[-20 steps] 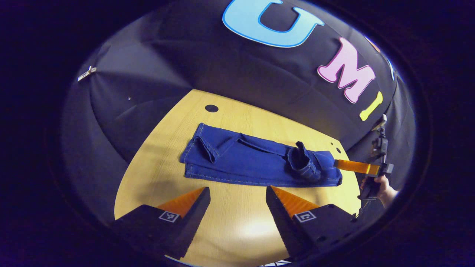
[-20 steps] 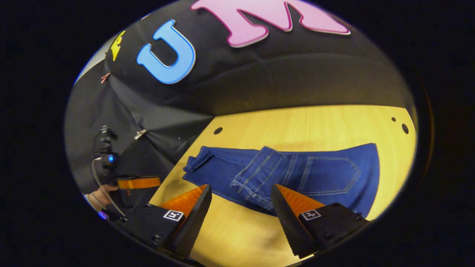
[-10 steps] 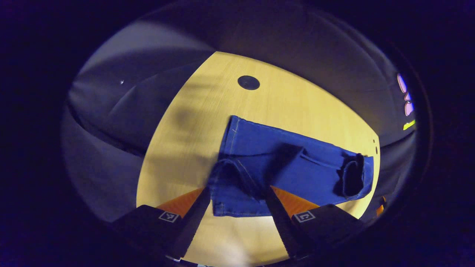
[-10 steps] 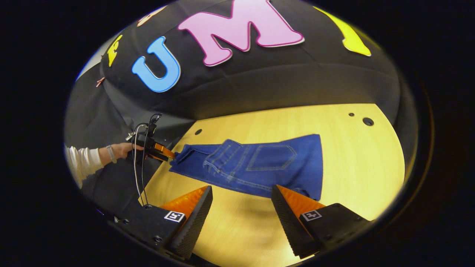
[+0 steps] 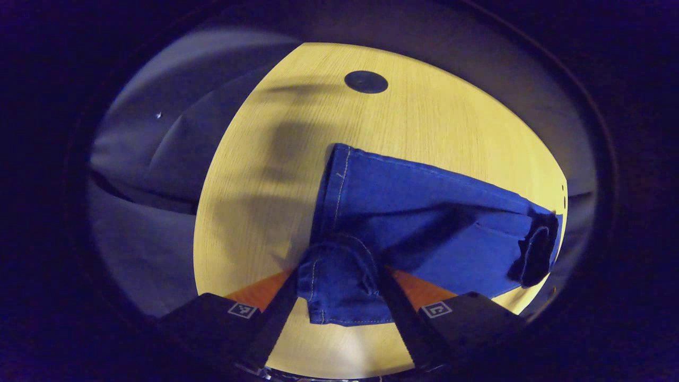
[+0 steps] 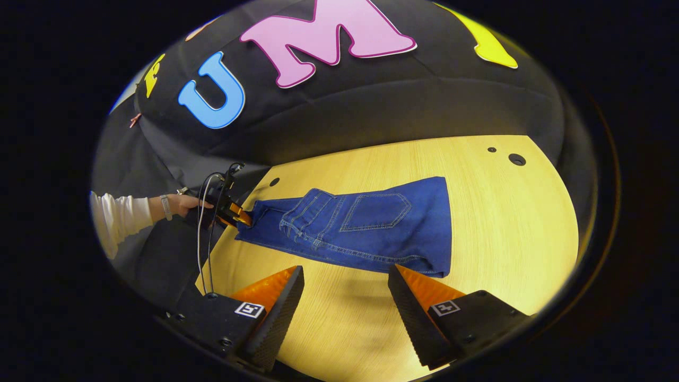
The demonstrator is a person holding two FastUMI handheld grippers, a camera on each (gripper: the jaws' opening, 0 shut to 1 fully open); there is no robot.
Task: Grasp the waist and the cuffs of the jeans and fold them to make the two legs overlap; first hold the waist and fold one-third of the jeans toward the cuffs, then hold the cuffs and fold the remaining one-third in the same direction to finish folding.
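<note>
1. The tabletop [image 6: 509, 228] is pale wood grain with dark round holes near its far corners; 1 such hole [image 5: 366, 82] shows beyond the denim in the left gripper view.
2. The jeans [image 6: 371, 228] lie flat near the middle of the tabletop, folded lengthwise into 1 long blue band, with a back pocket [image 6: 376, 212] facing up in the right gripper view.
3. In the left gripper view the jeans [image 5: 424, 217] run away to the right, and a bunched, rolled lump of denim sits at their far right end.
4. A white sleeve [image 6: 114, 217] and a hand [image 6: 180, 204] reach in from the left of the right gripper view, holding the left hand-held gripper [image 6: 238, 216] against the left end of the jeans.
5. The left hand-held gripper [image 5: 339, 286] has a puckered cuff end [image 5: 337, 276] of the jeans between its 2 fingers; both fingers touch the fabric on either side, closed onto it.
6. The right hand-held gripper [image 6: 345, 294] hangs above bare tabletop just in front of the jeans, its fingers spread wide with nothing between them and clear of the denim.
</note>
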